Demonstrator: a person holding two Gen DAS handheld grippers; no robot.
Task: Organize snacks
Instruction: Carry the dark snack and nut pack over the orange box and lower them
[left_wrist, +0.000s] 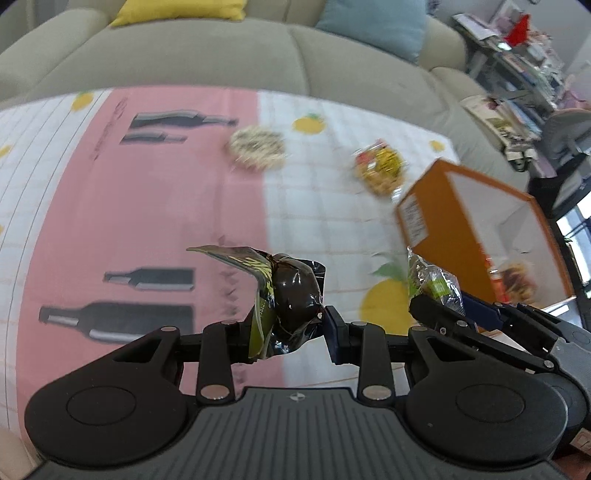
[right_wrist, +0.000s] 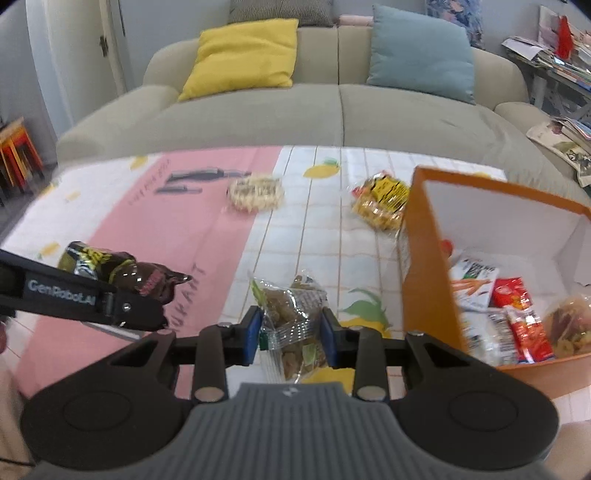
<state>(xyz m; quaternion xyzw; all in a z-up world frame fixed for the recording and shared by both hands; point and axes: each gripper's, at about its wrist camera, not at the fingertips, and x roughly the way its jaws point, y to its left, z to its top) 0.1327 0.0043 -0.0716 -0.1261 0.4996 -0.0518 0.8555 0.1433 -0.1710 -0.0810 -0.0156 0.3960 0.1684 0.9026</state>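
Right gripper (right_wrist: 291, 326), jaws pinched on a clear packet of brown biscuits (right_wrist: 291, 314), which it holds clear of the tablecloth (right_wrist: 295, 229); left gripper (left_wrist: 291, 325), jaws pressed together on a dark brown foil-wrapped snack (left_wrist: 291, 295) with a yellow-green printed tail, likewise lifted off the cloth. The governing relation: the orange cardboard box (right_wrist: 424, 258) stands open-topped just to the right of the right gripper, its near wall close beside the held packet, so the right hand is the nearer of the two to the drop point; the left gripper lies further to the left, with the right gripper between it and the box. The biscuit packet's long axis runs roughly along the gripper's pointing direction, across the jaws' closing line. The likely next move is a short carry rightward over the box wall. Count: two snacks in the grippers, one each; two on the cloth, a pale round rice cracker packet (right_wrist: 256, 192) and a yellow-labelled bag (right_wrist: 382, 201), the latter just beside the box's far corner; at least four packets already in the box, exact number blurred
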